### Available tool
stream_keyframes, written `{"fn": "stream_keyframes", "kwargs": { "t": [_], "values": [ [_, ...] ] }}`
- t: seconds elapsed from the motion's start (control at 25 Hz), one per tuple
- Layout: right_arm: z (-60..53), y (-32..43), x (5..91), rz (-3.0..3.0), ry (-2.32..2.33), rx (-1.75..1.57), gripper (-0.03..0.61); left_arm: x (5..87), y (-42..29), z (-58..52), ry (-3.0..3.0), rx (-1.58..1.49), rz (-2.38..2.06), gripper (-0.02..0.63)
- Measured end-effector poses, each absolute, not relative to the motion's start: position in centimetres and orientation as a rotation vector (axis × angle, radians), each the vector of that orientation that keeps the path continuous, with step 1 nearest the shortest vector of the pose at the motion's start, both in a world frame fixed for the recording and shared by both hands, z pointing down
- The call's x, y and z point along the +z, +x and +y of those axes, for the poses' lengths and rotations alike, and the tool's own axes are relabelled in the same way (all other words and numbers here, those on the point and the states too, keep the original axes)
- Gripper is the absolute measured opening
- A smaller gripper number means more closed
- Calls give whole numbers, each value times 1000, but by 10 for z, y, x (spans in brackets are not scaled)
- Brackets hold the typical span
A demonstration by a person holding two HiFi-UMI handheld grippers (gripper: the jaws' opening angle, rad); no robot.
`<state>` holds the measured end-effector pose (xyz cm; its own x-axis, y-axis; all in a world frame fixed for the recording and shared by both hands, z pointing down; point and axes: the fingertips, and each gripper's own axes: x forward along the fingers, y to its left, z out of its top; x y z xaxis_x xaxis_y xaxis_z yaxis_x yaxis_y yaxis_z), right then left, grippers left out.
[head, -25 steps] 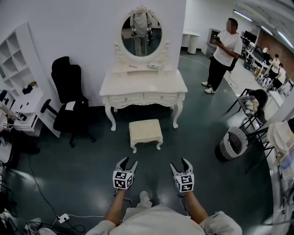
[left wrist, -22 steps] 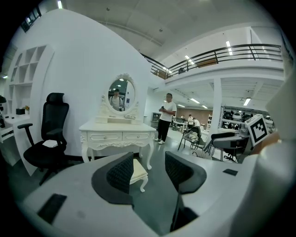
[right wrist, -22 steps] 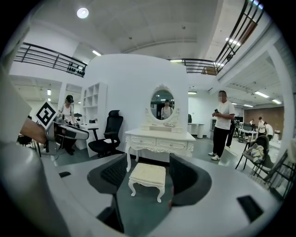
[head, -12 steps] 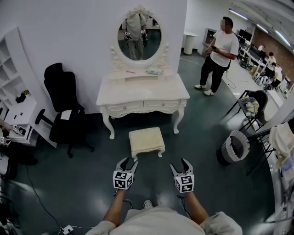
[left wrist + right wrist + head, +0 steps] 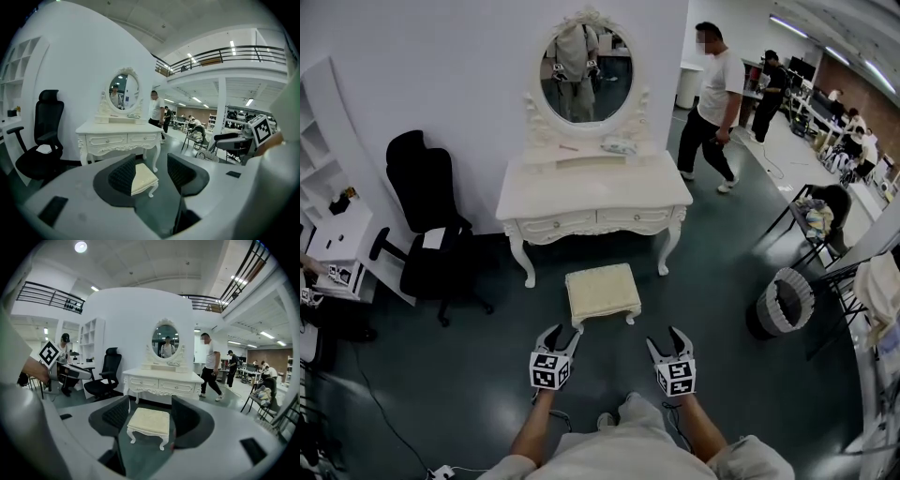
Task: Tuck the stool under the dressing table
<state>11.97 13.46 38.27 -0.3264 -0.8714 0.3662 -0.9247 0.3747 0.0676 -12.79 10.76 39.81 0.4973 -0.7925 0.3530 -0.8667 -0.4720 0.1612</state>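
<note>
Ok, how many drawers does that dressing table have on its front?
2. The left drawer and the right drawer sit side by side just under the top of the dressing table, behind the stool. Any on its sides or back would be hidden.

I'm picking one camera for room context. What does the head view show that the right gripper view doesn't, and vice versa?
Only the head view: the striped basket on the floor. Only the right gripper view: the balcony railing and a ceiling light. Both: the stool standing clear of the dressing table, the oval mirror, the black office chair and a walking person.
</note>
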Motion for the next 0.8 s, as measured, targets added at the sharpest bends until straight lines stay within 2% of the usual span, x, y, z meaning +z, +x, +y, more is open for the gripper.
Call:
{"fn": "stream_keyframes", "kwargs": {
  "t": [0.8],
  "values": [
    [14,132,404,-2323,1523,258,271,423,-120,2,2344,374,-1425,193]
  ]
}}
